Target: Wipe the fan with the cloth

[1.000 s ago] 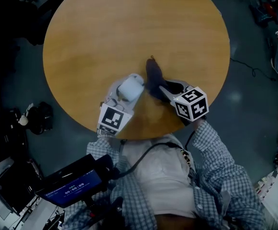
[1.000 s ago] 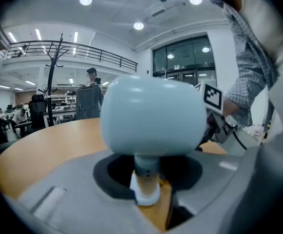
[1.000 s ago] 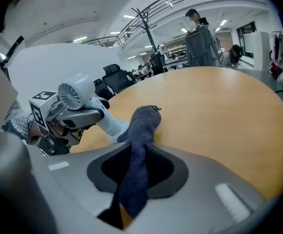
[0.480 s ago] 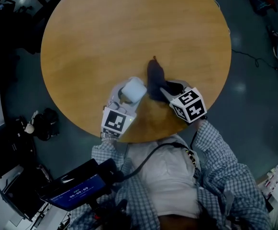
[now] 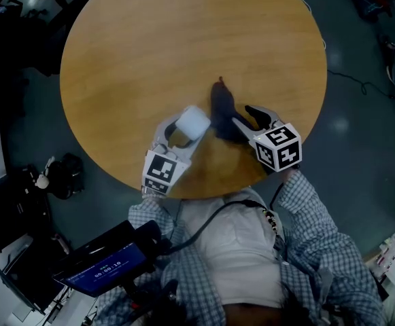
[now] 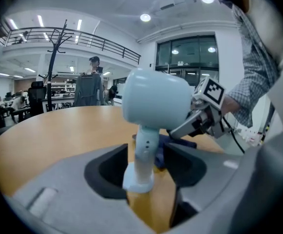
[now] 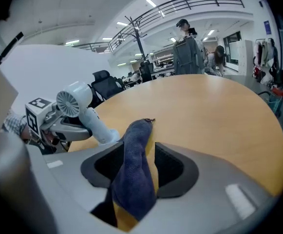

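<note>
Round wooden table (image 5: pixel 149 60) fills the head view, and the small pale fan (image 5: pixel 192 122) stands upright near the edge closest to the person. Its stem rises between the jaws of the left gripper (image 6: pixel 145 165), which have just been opening and stand clear of it on both sides. Just right of the fan lies the dark blue cloth (image 5: pixel 222 107), its long axis running away from the person. It sits loose between the jaws of the right gripper (image 7: pixel 134 165), likewise just opened, so that nearer hand would likely regrip and sweep left toward the fan
</note>
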Demonstrator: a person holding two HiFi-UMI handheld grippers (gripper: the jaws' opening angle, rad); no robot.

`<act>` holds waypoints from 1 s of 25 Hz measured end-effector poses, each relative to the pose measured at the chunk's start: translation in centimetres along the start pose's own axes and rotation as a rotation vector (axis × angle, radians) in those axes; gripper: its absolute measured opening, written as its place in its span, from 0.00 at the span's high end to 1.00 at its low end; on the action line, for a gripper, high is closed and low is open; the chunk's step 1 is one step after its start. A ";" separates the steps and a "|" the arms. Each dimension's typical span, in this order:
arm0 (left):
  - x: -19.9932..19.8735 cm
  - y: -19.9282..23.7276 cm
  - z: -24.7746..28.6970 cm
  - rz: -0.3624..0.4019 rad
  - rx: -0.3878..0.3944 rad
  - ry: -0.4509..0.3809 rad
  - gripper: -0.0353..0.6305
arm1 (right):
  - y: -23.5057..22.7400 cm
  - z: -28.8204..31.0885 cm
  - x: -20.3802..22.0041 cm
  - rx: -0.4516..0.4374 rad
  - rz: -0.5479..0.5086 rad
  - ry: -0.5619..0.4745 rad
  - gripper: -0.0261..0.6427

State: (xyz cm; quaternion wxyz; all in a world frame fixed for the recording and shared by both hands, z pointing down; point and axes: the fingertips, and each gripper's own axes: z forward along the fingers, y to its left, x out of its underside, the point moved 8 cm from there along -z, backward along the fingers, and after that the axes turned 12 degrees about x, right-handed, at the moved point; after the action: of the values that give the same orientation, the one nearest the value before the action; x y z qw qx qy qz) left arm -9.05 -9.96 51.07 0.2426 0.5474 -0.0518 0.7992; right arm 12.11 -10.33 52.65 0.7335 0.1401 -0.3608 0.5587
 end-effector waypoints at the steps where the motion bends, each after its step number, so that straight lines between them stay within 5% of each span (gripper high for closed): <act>1: 0.2 -0.1 -0.4 -0.013 -0.008 -0.005 0.62 | -0.2 -0.5 -0.3 0.009 0.018 -0.017 0.66; 5: 0.4 -0.4 -2.7 -0.036 -0.050 -0.025 0.65 | -0.9 -3.0 -1.4 0.074 0.057 -0.106 0.77; 8: 0.5 -1.0 -4.5 -0.033 -0.083 -0.015 0.84 | -0.6 -5.3 -1.8 0.125 0.079 -0.209 0.96; 10: 0.3 -1.7 -5.5 -0.024 -0.083 -0.029 0.95 | 0.0 -6.7 -1.9 0.132 0.110 -0.262 0.96; 25: -4.9 -5.9 -11.1 -0.048 -0.054 -0.167 0.95 | 6.8 -14.0 -3.7 0.051 0.002 -0.387 0.96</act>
State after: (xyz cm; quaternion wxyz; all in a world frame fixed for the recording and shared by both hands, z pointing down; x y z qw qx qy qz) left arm -14.48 -2.50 41.17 0.2712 0.6064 -0.0803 0.7431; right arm 10.66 -2.15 39.01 0.6462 0.2631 -0.4808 0.5311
